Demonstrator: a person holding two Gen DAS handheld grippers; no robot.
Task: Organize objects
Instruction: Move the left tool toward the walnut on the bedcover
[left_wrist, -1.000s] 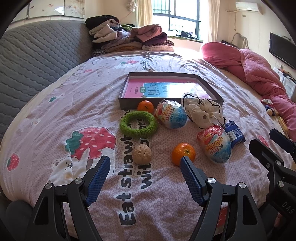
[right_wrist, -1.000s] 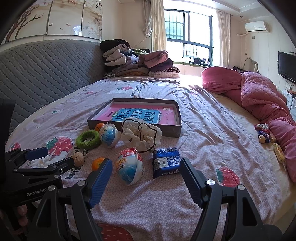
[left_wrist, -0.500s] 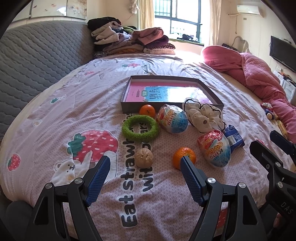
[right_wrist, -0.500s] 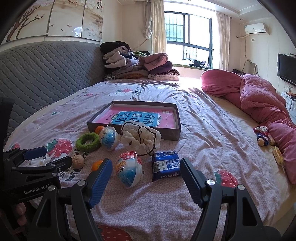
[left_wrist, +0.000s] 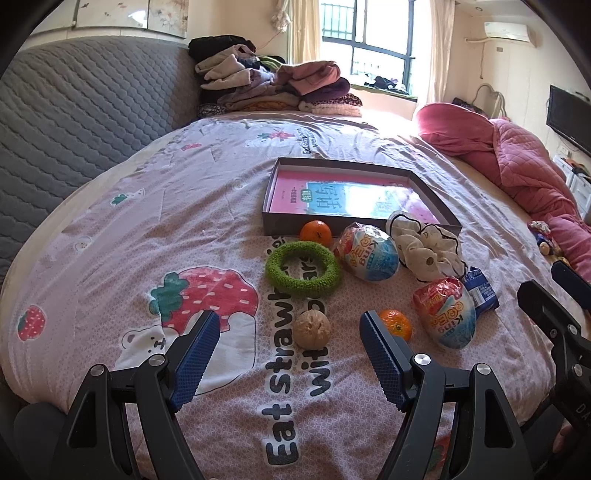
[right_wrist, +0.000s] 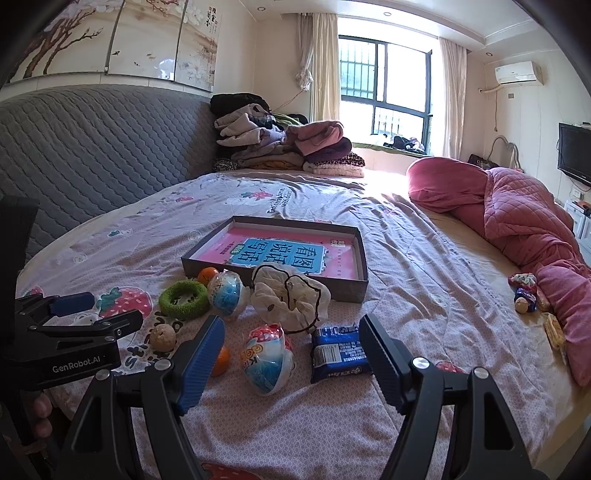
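On the bed (left_wrist: 110, 236), just in front of the shallow box (left_wrist: 269, 218), lie the loose things. The left tool (left_wrist: 288, 332) hangs released above the walnut (left_wrist: 313, 328), nothing between its pads. The right tool (right_wrist: 291, 339) is likewise spread wide, over the foil-wrapped egg (right_wrist: 266, 360) and the blue packet (right_wrist: 338, 352). The walnut looks light, hard and round (likely to roll); pinch it across its middle. The egg's wrapper is probably slippery, so squeeze gently at its widest part.
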